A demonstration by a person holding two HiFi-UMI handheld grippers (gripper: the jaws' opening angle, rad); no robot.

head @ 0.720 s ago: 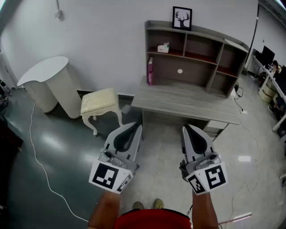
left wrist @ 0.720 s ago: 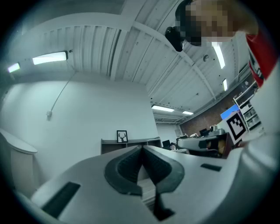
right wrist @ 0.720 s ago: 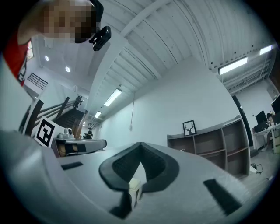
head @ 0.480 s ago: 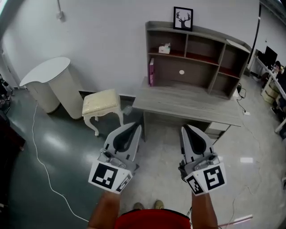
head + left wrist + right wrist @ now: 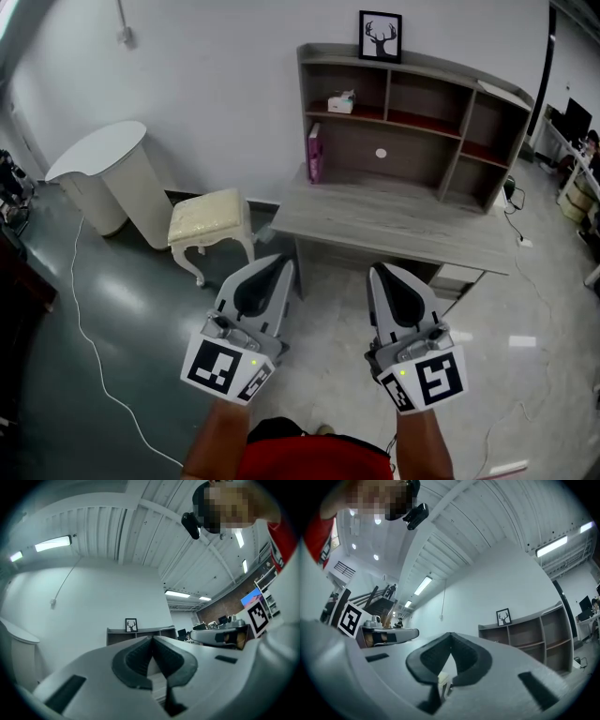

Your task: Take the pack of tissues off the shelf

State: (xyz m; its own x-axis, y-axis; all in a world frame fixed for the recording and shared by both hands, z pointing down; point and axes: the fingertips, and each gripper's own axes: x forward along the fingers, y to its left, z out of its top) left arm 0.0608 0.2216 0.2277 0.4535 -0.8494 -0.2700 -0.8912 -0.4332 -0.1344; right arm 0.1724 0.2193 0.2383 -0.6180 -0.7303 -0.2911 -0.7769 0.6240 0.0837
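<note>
The pack of tissues [image 5: 341, 101] lies in the top left cubby of the wooden shelf unit [image 5: 412, 122] that stands on the desk [image 5: 394, 220]. My left gripper [image 5: 278, 261] and right gripper [image 5: 377, 270] hover side by side in front of the desk, well short of the shelf. Both are shut with nothing between their jaws. In the left gripper view the jaws [image 5: 152, 639] meet at the tips, with the shelf unit [image 5: 136, 631] small behind them. The right gripper view shows the same closed tips [image 5: 450, 635] and the shelf unit [image 5: 529, 632] at the right.
A framed deer picture [image 5: 380, 37] stands on top of the shelf unit, and a pink book [image 5: 314, 152] leans at its left end. A cream stool [image 5: 210, 217] and a white round-topped cabinet [image 5: 108, 178] stand left of the desk. A white cable [image 5: 89, 347] trails over the floor.
The head view has shifted slightly: the desk and shelf sit a little lower and closer. Both grippers stay shut and have drifted a little to the left in the picture.
</note>
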